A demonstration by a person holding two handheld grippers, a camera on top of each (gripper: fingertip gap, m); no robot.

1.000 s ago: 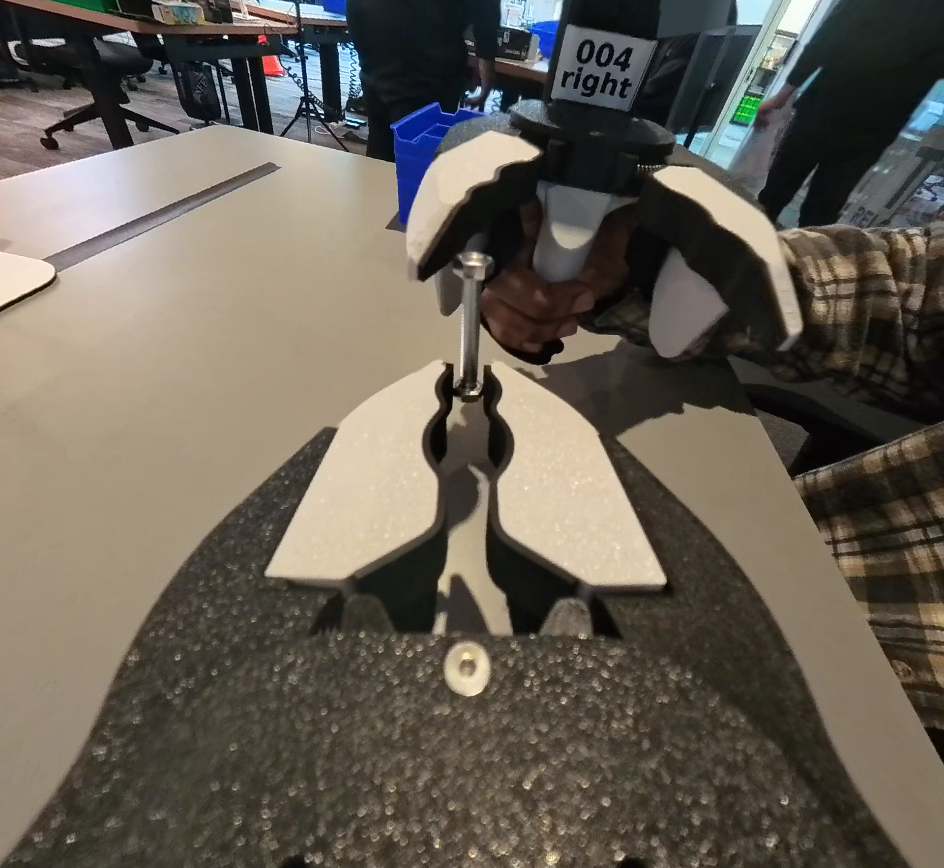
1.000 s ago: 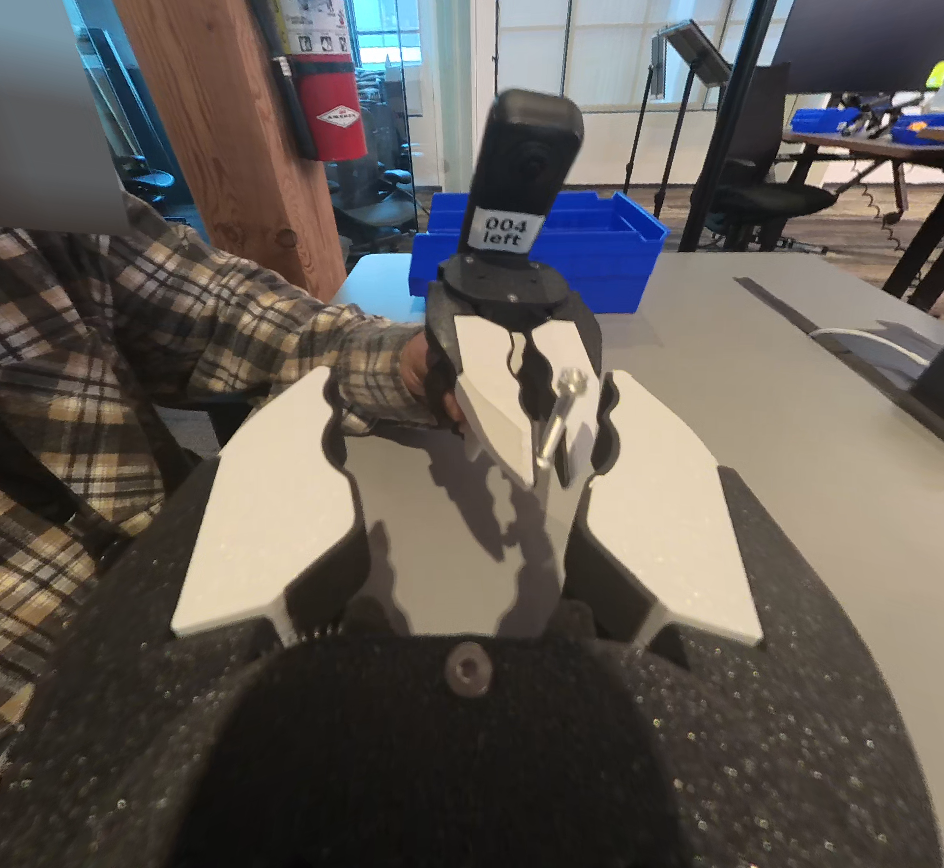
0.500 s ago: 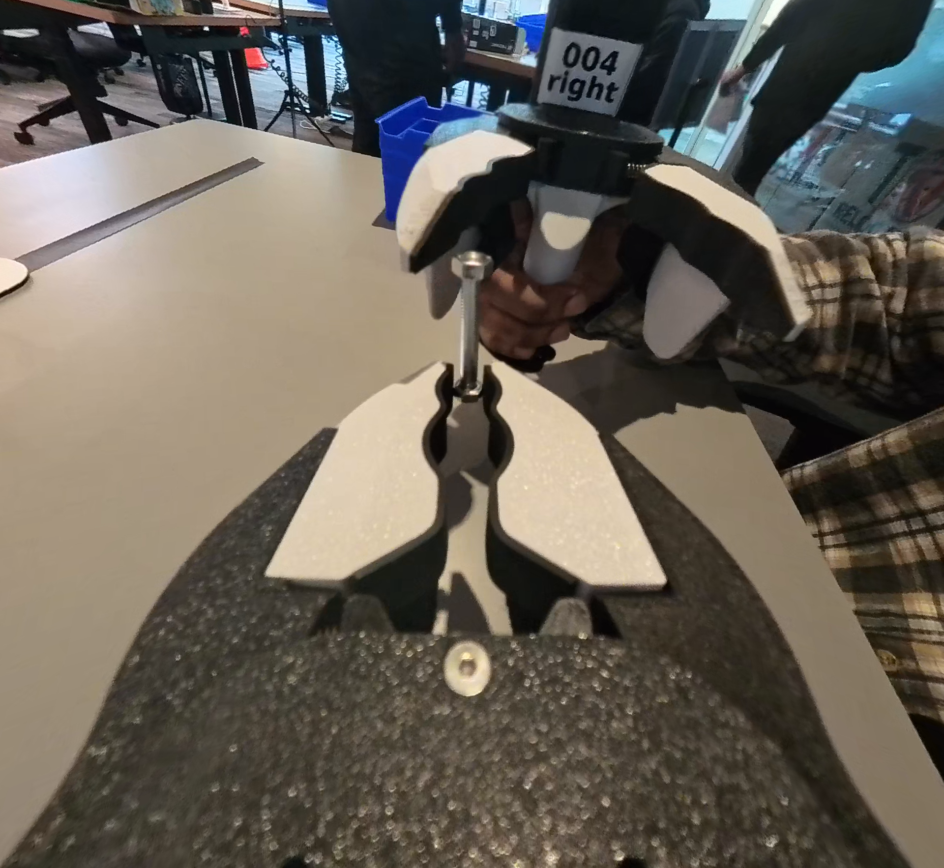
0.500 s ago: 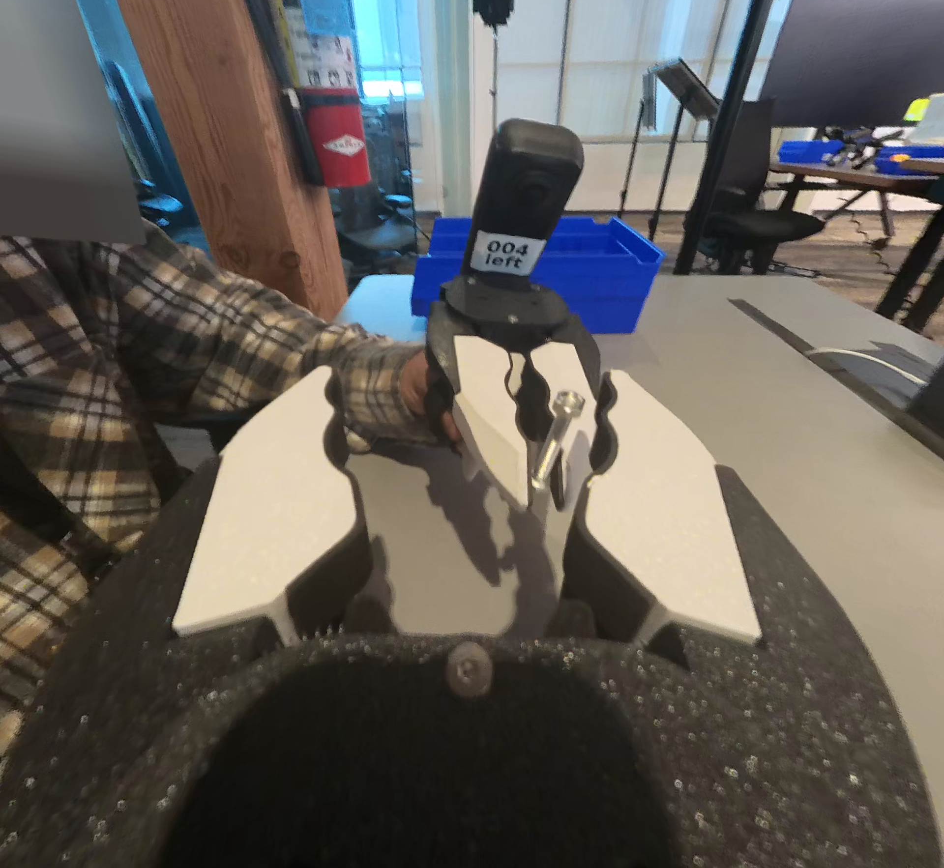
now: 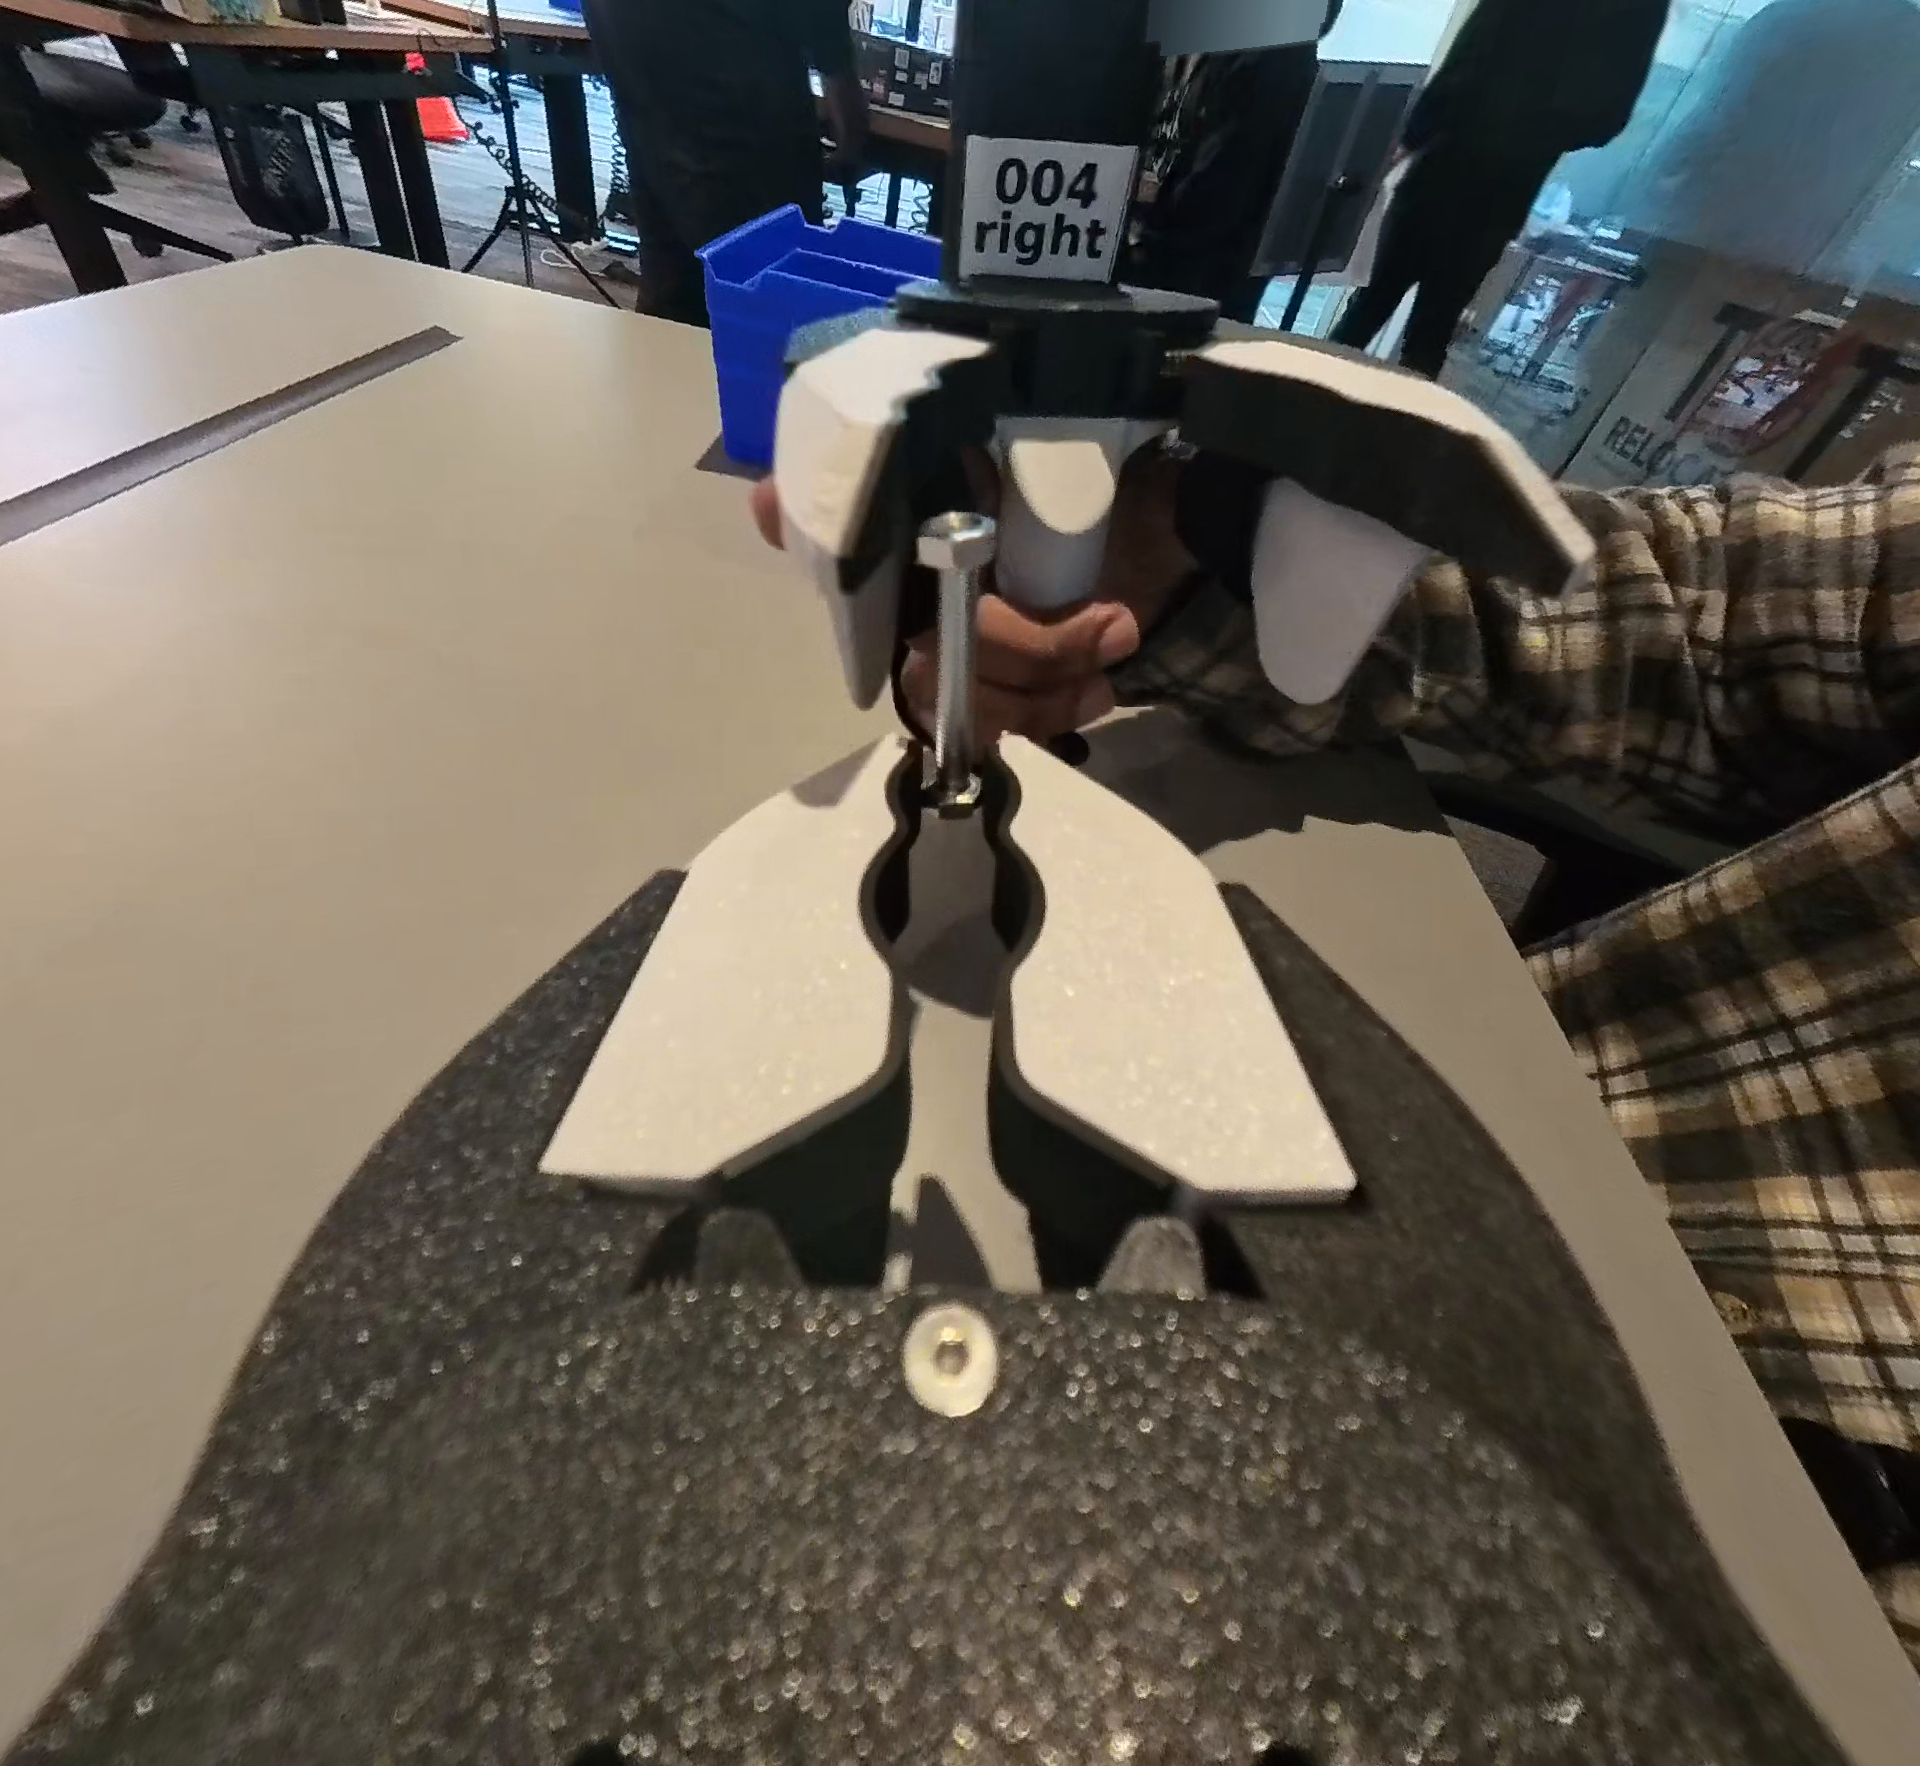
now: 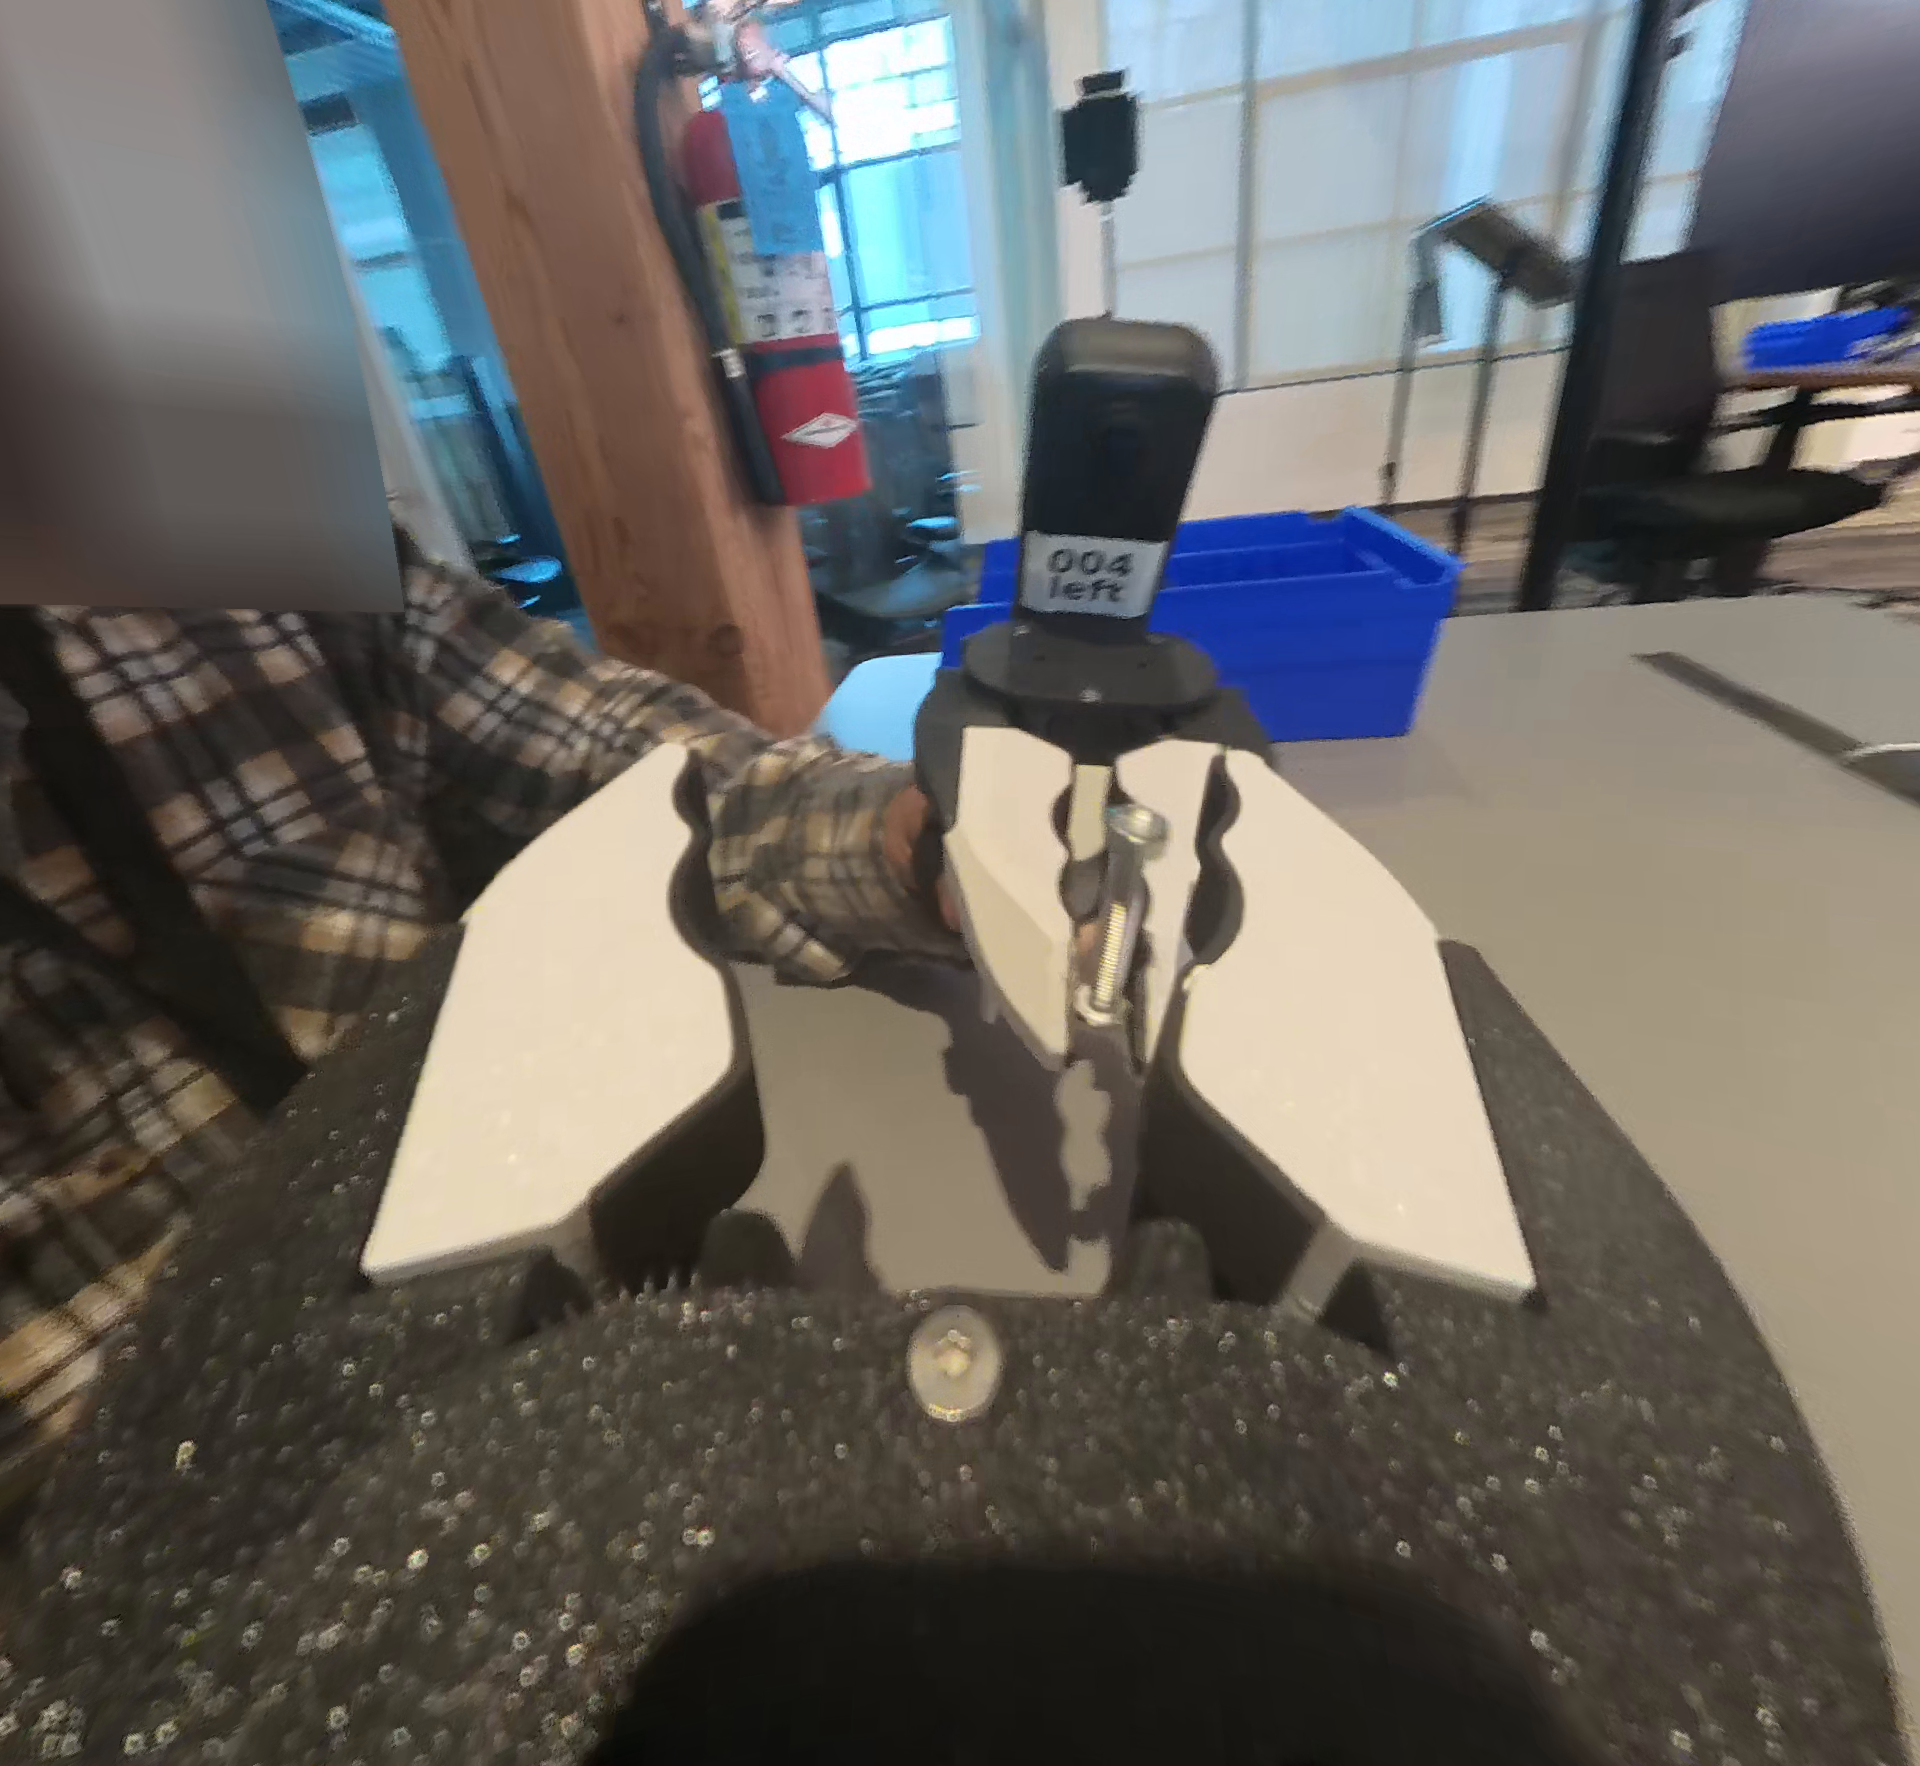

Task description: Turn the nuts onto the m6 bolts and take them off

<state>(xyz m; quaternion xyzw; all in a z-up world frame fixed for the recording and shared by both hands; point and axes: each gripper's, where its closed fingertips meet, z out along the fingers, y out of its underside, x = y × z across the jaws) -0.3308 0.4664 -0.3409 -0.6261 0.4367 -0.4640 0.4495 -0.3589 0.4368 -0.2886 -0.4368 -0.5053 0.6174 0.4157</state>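
Grey worktop [image 5: 416, 636] noted in an open office, with a blue bin [image 5: 790, 303] at its far edge. Left tongs [image 5: 958, 786] are seen clenched on the nut end of a silver bolt [image 5: 954, 667], which is held upright above the worktop, hex head uppermost (the nut [image 5: 961, 794] sits right at the pinch point). Right tongs [image 6: 951, 843] are spread wide and grip nothing; the bolt stands between their fingers, just beside one pad [image 5: 831, 511].
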